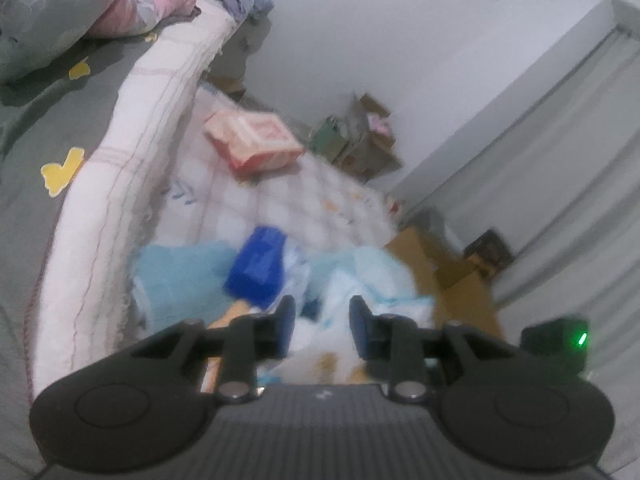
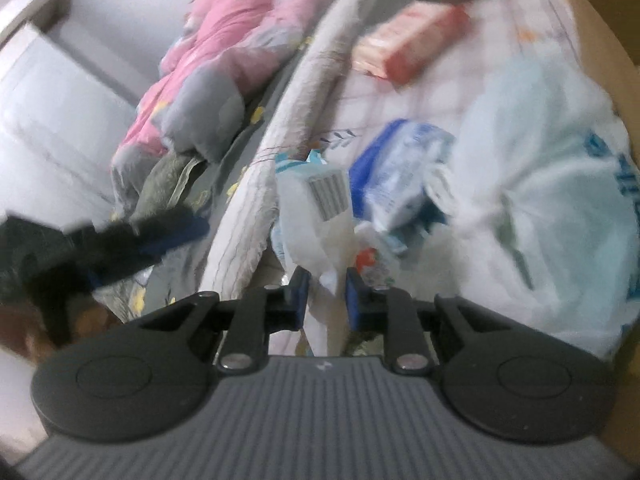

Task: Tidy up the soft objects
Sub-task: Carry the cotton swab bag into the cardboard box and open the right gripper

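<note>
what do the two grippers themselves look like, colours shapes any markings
Both match: the left gripper and right gripper each have two black fingers faced with blue pads, black linkage arms on silver pivot bolts, two round black discs at the sides, and a grey ribbed body with a small white mark. A black box with a green light shows beside the left one.

Left gripper (image 1: pixel 322 312) fingers slightly parted, right gripper (image 2: pixel 327 285) fingers seemingly clamped, both angled downward
</note>
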Demonstrator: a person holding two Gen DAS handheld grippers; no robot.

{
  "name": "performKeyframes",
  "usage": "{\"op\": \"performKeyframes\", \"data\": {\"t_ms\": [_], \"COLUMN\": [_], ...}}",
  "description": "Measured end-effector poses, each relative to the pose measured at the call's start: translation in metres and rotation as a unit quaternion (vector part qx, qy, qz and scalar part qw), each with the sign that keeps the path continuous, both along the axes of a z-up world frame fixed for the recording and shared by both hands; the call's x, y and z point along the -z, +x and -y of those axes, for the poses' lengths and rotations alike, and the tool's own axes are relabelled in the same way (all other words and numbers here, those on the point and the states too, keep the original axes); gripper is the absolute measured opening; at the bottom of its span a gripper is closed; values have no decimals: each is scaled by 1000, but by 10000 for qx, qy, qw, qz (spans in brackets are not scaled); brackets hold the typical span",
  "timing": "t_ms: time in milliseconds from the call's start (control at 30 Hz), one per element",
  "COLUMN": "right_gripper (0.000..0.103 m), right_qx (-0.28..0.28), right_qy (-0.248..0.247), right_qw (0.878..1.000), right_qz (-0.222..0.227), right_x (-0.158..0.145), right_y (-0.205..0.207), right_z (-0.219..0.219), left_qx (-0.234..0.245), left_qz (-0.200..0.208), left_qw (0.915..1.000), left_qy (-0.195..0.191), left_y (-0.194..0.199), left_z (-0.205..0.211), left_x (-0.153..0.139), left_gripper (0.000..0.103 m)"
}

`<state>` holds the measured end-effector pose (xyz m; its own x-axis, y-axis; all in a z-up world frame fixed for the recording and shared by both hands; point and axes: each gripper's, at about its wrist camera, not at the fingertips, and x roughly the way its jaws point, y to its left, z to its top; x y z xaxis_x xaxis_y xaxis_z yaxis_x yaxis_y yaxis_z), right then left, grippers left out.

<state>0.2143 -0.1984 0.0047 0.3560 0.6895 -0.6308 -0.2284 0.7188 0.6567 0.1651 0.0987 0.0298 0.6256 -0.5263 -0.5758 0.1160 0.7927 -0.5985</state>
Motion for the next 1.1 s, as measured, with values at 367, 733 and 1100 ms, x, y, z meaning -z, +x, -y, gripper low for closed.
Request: {"op": "performKeyframes", "data": {"t_ms": [367, 733, 1100], "right_gripper": [16, 16, 16], "right_qx": [201, 172, 1323], "right_qy": [573, 921, 85], "right_qw": [9967, 9954, 9850], "right_qz": [-544, -195, 1108], "right_x": [23, -7, -99], "right_y": [21, 11, -27], "right_z": [24, 38, 138], "left_qx": [799, 1067, 1180], "left_qz": [-134, 95, 399], "left_qw": [9957, 9936, 9906], "left_qy": [441, 350, 569], "left_y": [19, 14, -1], "left_z": [31, 53, 79], "left_x": [26, 9, -11], "left_gripper": [41, 50, 64]}}
